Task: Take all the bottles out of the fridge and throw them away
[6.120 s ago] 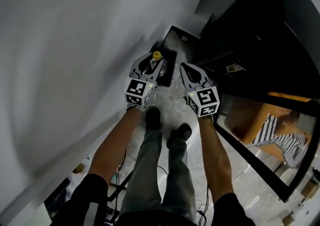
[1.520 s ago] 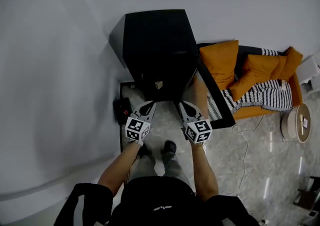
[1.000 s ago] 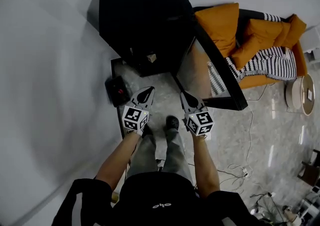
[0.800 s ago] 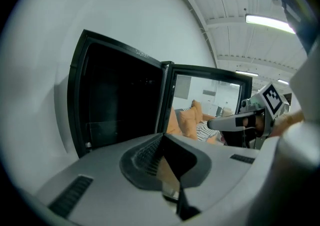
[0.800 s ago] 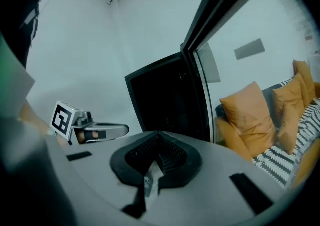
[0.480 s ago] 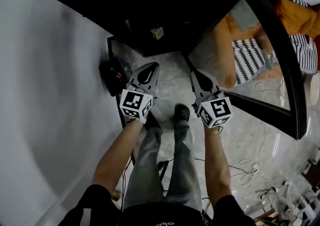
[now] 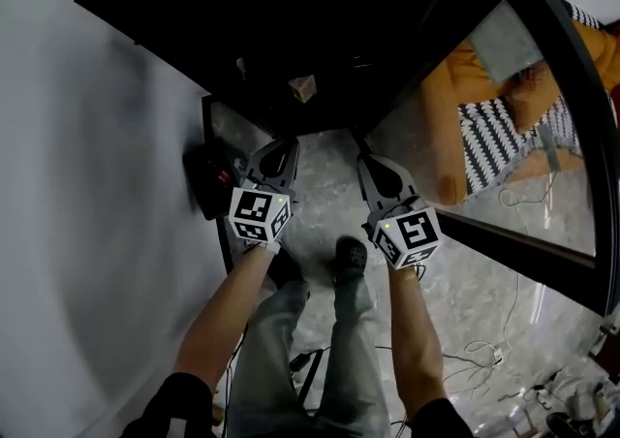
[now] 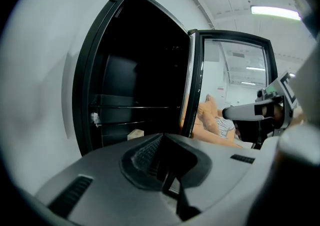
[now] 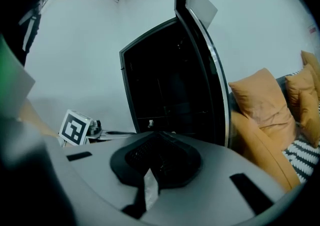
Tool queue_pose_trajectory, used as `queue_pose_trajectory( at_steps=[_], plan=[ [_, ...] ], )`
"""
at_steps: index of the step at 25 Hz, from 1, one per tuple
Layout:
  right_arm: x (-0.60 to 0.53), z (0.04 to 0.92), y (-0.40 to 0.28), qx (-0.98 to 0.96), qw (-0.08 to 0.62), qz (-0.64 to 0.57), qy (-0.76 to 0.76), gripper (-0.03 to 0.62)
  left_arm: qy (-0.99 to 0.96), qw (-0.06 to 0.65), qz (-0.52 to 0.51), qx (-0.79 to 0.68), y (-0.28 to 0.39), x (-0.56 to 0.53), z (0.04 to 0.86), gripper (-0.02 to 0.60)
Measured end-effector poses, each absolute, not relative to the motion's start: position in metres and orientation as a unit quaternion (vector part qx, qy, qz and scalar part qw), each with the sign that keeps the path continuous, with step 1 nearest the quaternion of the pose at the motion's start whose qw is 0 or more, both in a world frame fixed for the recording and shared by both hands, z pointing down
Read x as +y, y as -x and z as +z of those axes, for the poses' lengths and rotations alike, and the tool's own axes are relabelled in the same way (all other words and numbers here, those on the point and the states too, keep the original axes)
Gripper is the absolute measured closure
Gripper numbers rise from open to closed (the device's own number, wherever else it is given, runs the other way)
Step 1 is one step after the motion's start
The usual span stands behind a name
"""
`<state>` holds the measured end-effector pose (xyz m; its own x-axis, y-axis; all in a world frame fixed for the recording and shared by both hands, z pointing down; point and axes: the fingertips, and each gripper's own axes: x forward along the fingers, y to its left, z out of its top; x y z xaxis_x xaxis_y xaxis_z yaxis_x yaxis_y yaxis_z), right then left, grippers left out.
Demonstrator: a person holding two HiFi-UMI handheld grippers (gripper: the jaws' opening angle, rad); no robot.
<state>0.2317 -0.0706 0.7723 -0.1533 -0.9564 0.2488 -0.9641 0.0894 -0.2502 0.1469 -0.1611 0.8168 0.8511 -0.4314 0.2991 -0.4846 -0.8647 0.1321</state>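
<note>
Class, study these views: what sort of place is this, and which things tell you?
Most likely a living room or lounge, perhaps staged: a tall black fridge with its glass door open, an orange sofa with cushions beside it, and a polished stone floor with loose cables.

The fridge (image 7: 291,29) stands with the wall (image 7: 77,194) along its left side. Its door (image 7: 547,116) hangs open to the right, and a sofa (image 7: 455,136) lies beyond the door. A small box (image 7: 302,88) sits inside the fridge, low down near the front. On the floor (image 7: 320,208) a bin (image 7: 206,179) stands against the wall, just left of the left gripper (image 7: 279,150). The right gripper (image 7: 368,167) is beside it, both before the fridge opening and ahead of the person's shoe (image 7: 350,257). Cables (image 7: 484,357) lie on the floor further right
</note>
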Motion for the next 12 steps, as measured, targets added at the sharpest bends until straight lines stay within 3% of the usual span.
queue_pose_trajectory(
  at_steps=[9, 12],
  plan=[
    [-0.115, 0.825, -0.248, -0.745, 0.002, 0.138, -0.653, 0.585, -0.954, 0.093, 0.109, -0.262, -0.176, -0.209, 0.868, 0.567],
    [-0.131, 0.84, -0.249, -0.75, 0.003, 0.127, -0.65, 0.585, -0.951, 0.093, 0.111, -0.273, -0.186, -0.231, 0.889, 0.458]
  ],
)
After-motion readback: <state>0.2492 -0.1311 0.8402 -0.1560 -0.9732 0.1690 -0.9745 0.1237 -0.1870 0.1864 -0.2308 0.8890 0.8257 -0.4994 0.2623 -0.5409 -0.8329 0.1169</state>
